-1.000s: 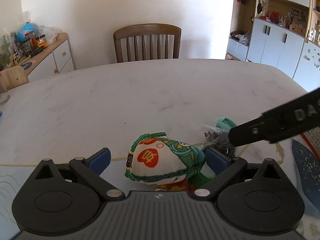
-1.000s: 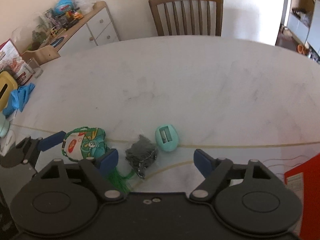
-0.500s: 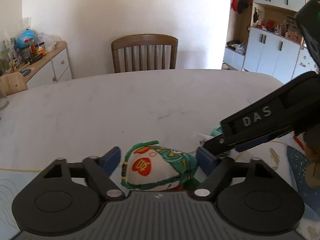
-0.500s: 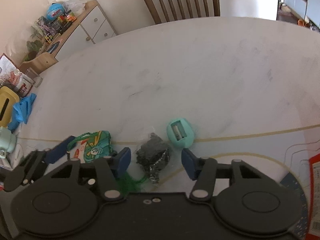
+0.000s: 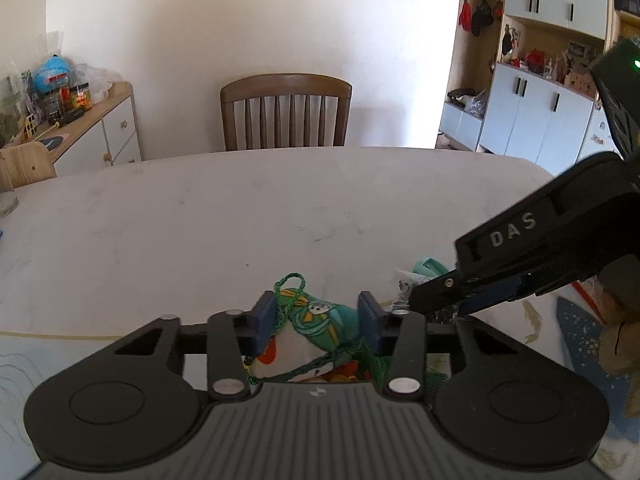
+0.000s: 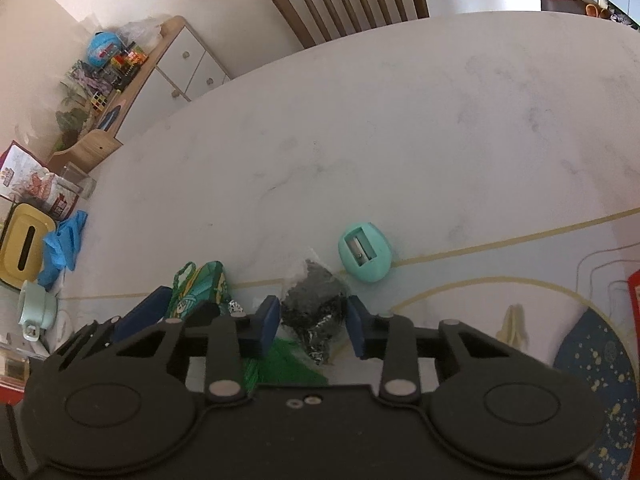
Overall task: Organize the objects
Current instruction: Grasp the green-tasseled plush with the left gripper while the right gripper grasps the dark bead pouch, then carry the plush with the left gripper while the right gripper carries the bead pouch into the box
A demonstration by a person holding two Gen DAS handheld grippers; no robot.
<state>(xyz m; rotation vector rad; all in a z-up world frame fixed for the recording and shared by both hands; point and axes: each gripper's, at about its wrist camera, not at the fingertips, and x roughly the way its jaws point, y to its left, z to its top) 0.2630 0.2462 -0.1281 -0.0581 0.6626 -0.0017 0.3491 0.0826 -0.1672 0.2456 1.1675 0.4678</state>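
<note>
The left tool (image 5: 318, 322) is clenching a green embroidered fabric pouch (image 5: 316, 332) lying crosswise between its just-closing blue pads. Just to its right on the tabletop (image 6: 400, 140), the right tool (image 6: 312, 322), also just closing, is squeezing a crumpled dark plastic-wrapped bundle (image 6: 318, 312).

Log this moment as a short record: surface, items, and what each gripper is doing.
surface: white marble table
items: green cloth pouch; dark crumpled packet; mint pencil sharpener
left gripper: jaws have just been closing, pads pressing the pouch
right gripper: jaws have just been closing, pads at the packet's sides
sharpener: untouched, just beyond the packet
</note>
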